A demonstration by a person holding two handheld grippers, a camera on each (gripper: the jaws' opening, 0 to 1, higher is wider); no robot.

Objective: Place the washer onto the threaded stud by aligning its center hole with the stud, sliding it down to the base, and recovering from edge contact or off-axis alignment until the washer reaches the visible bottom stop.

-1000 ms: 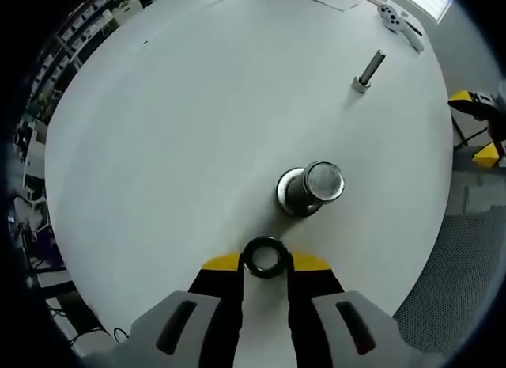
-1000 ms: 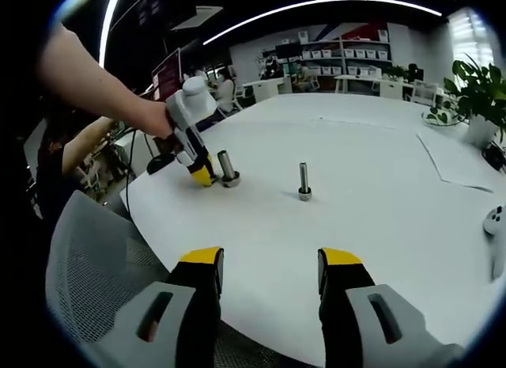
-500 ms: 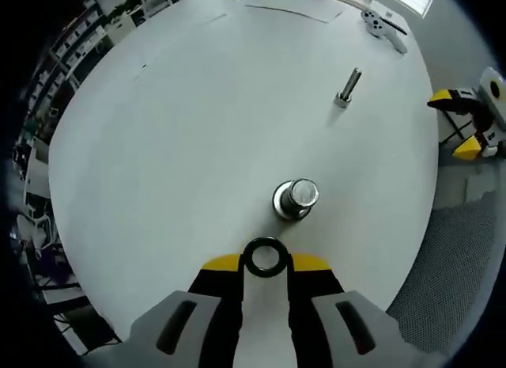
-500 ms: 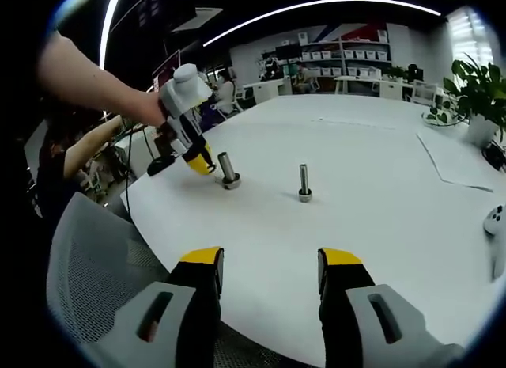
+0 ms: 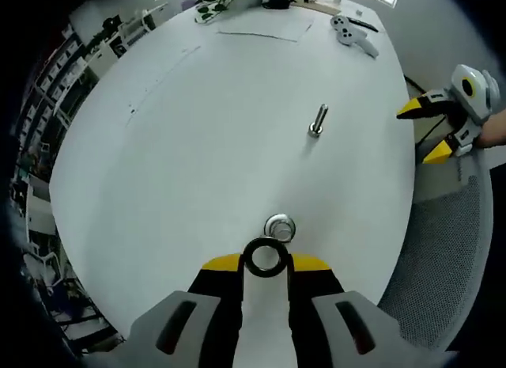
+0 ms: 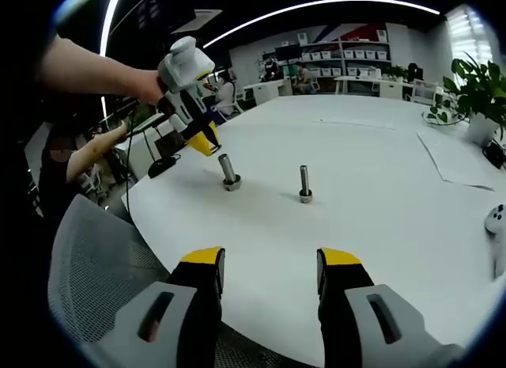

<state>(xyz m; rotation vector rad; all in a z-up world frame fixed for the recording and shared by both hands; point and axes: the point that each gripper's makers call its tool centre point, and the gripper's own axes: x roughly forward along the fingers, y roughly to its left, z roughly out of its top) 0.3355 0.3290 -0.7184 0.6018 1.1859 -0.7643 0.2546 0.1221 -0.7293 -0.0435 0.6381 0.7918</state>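
I have the washer [image 5: 265, 257], a dark ring, clamped edge-on between the yellow tips of my left claw [image 5: 265, 262], and it sits raised above the white tabletop [image 5: 198, 146], not yet on anything. In the left gripper view the threaded stud [image 5: 280, 228] stands just beyond the washer, seen nearly end-on, so I judge the hole is close to the axis but slightly near of it. In the right gripper view that left claw [image 6: 204, 142] hangs above and a little left of the stud [image 6: 228, 171], apart from it. A second upright bolt [image 6: 304, 183] stands to the right, well apart. My right claw [image 6: 269, 277] is idle at the near edge, its tips spread with nothing between. So the pick-up is done; centring, threading over the top and sliding down to the base flange all remain.
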